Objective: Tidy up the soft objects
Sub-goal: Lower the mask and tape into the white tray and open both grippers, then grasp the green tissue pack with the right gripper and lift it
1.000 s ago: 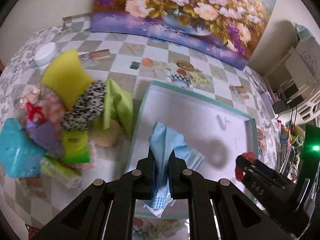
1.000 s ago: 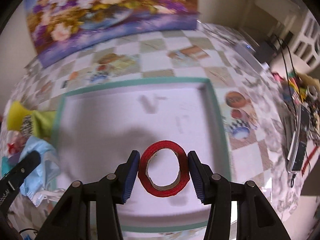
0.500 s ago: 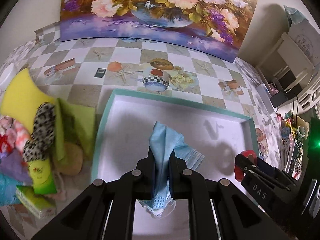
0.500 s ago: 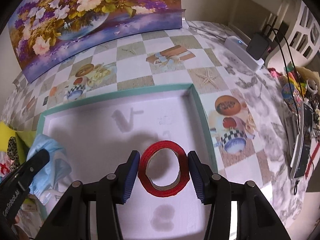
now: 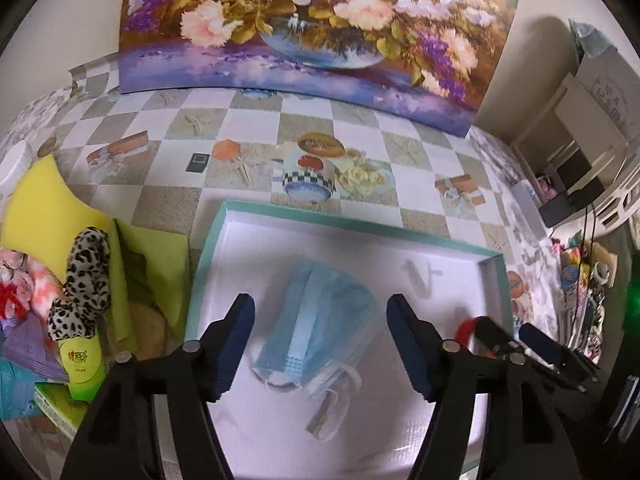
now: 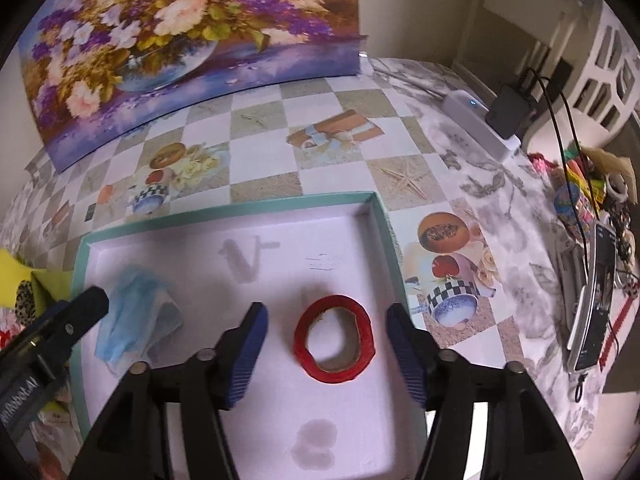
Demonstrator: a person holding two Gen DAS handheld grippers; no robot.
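Soft things in tray (image 5: 208, 256) — one mask (image 5: 320, 320), one red ring (image 6: 334, 338) — both claws (image 5: 320, 332) (image 6: 326, 346) wide, empty.

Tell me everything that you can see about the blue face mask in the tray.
The blue face mask is a light blue, thin pleated piece that looks like non-woven fabric, crumpled and folded rather than flat. White ear loops stick out at its near edge. It lies loose on the white floor of the teal-rimmed tray, toward the tray's left side. The open left gripper straddles it; its fingers do not touch it. The red tape roll lies apart from it, to its right.
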